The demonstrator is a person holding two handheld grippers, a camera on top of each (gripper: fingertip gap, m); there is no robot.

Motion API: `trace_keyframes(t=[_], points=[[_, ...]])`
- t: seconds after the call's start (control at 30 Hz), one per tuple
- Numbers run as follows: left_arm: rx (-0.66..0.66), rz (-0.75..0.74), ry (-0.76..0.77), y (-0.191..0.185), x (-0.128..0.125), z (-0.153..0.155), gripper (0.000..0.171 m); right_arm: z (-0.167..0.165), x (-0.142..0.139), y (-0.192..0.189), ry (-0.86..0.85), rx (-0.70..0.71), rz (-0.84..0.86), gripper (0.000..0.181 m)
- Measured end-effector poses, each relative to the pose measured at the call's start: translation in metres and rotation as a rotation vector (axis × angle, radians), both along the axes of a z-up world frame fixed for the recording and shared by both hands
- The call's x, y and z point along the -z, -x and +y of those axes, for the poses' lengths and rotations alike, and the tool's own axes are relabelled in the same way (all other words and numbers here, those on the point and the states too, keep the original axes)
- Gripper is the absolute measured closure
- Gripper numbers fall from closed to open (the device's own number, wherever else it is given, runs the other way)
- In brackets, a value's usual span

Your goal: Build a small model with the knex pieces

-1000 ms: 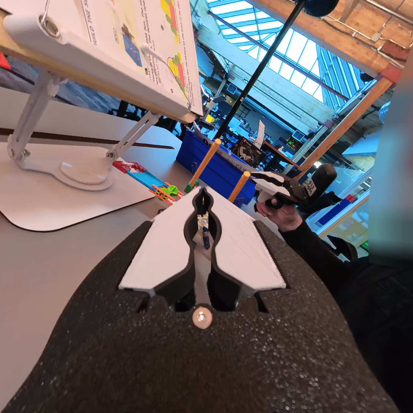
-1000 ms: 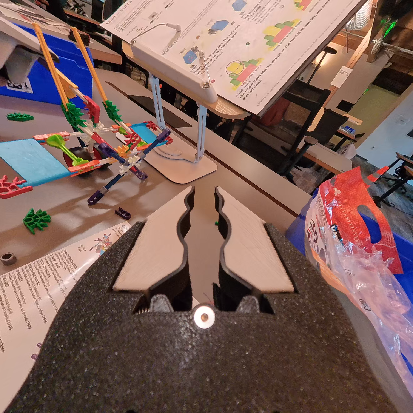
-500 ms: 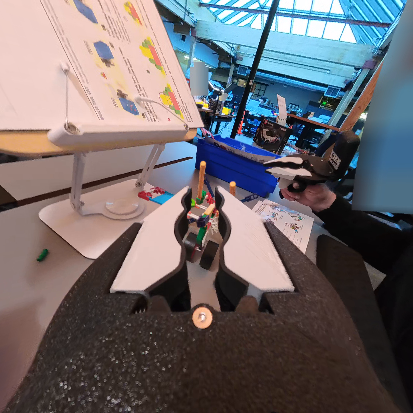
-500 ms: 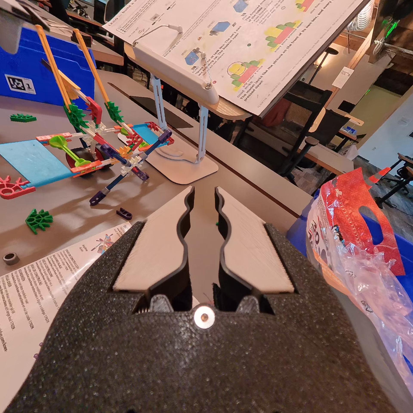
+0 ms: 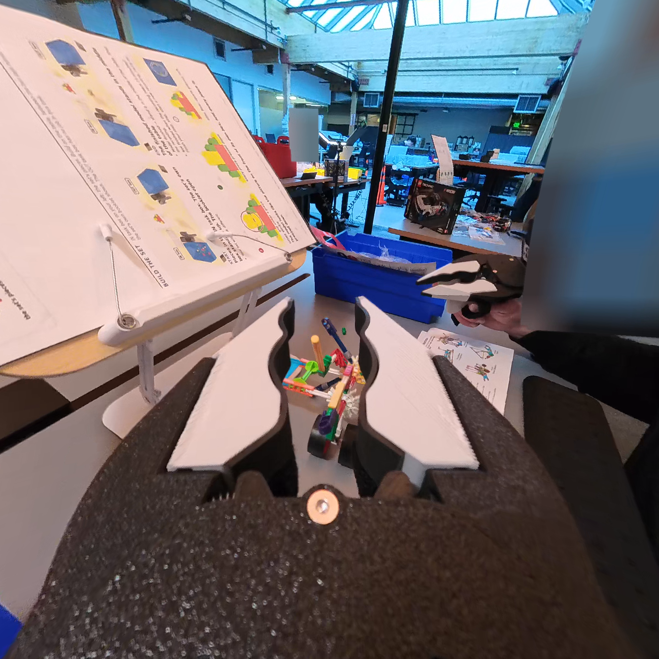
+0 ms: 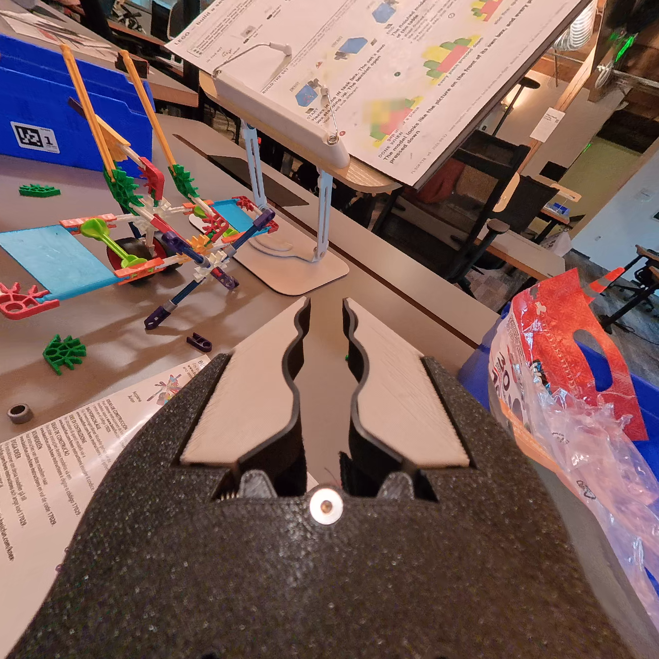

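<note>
Right now the left tongs (image 5: 324, 313) stand wide apart and hold nothing, poised above the colourful rod-and-connector toy model (image 5: 326, 381), which sits on the grey surface (image 5: 71, 481) and shows in the gap between the two fingers, its black wheel (image 5: 321, 440) close to the right finger. In the right wrist view the right tongs (image 6: 326, 306) are narrowly parted and empty over bare surface, the model (image 6: 153, 228) well off to their left, near the white document stand (image 6: 296, 256). A printed leaflet (image 6: 71, 445) lies beside them, with a plastic bag (image 6: 570, 410) to their right.
</note>
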State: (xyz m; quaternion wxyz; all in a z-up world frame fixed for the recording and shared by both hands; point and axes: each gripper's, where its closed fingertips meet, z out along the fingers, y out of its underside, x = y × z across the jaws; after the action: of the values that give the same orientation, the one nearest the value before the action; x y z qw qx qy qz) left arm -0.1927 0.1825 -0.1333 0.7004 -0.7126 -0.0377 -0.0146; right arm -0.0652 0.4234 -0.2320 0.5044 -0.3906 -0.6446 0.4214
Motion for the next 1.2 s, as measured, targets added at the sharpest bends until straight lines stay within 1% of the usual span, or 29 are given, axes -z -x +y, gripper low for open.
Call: trace_keyframes(t=[0.07, 0.13, 0.2, 0.33, 0.43, 0.57, 0.67, 0.83, 0.93, 1.03, 1.1, 1.13, 1.2], points=[[0.006, 0.000, 0.000, 0.003, -0.004, 0.004, 0.136, 0.000, 0.000, 0.000, -0.001, -0.001, 0.000, 0.163], [0.020, -0.009, 0.016, 0.005, -0.005, 0.009, 0.129, 0.000, 0.000, 0.000, -0.001, -0.001, 0.000, 0.163], [0.021, -0.005, 0.049, 0.010, -0.003, 0.015, 0.121, 0.000, 0.000, 0.000, 0.001, 0.000, 0.000, 0.163], [0.056, -0.011, 0.094, 0.014, 0.003, 0.023, 0.114, 0.000, 0.000, 0.000, 0.002, -0.001, 0.000, 0.163], [0.103, -0.039, 0.086, 0.012, 0.005, 0.027, 0.110, 0.000, 0.001, 0.000, 0.004, -0.002, -0.002, 0.163], [0.148, -0.031, 0.110, 0.004, 0.017, 0.033, 0.106, 0.000, 0.002, 0.001, 0.004, -0.004, -0.008, 0.163], [0.192, -0.020, 0.129, -0.005, 0.024, 0.037, 0.106, -0.001, 0.003, 0.001, 0.003, -0.006, -0.010, 0.163], [0.222, 0.027, 0.171, -0.013, 0.030, 0.035, 0.107, -0.001, 0.003, 0.001, 0.004, -0.006, -0.013, 0.163], [0.226, 0.076, 0.172, -0.018, 0.025, 0.029, 0.109, -0.001, 0.003, 0.001, 0.005, -0.008, -0.012, 0.163], [0.239, 0.134, 0.179, -0.025, 0.020, 0.022, 0.117, -0.002, 0.002, 0.001, 0.005, -0.010, -0.010, 0.163], [0.249, 0.160, 0.183, -0.030, 0.018, 0.021, 0.119, -0.002, 0.002, 0.001, 0.005, -0.011, -0.010, 0.163], [0.259, 0.169, 0.185, -0.033, 0.018, 0.021, 0.124, -0.002, 0.003, 0.001, 0.005, -0.011, -0.011, 0.163], [0.279, 0.184, 0.223, -0.038, 0.025, 0.023, 0.132, -0.002, 0.003, 0.001, 0.005, -0.012, -0.012, 0.163]])
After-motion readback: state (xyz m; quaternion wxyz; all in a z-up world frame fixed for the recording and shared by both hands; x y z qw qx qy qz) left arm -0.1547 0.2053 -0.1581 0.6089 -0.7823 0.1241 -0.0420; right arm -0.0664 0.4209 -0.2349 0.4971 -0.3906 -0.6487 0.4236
